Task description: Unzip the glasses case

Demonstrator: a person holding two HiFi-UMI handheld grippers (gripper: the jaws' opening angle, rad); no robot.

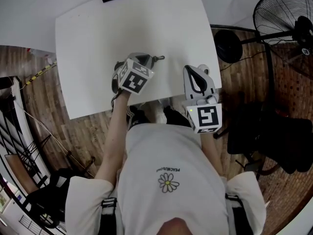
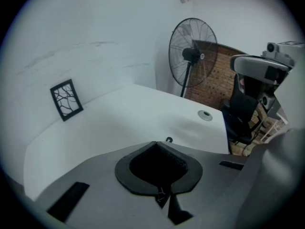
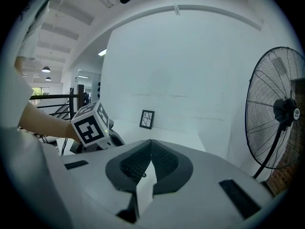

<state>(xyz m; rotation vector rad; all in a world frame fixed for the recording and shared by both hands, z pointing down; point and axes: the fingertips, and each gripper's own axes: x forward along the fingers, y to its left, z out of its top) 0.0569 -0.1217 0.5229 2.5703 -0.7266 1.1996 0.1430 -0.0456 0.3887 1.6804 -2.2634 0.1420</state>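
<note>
Showed soft, even indoor light with faint shadows; bowed hard toward dark, vignetted edges; blurred the left gripper [image 2: 156, 144] close up.

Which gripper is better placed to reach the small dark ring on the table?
Left. The left gripper, jaws shut, ends just short of the ring and points at it. The right gripper sits by the right edge of the table, well aside, also shut. The left jaws would likely need opening first.
</note>
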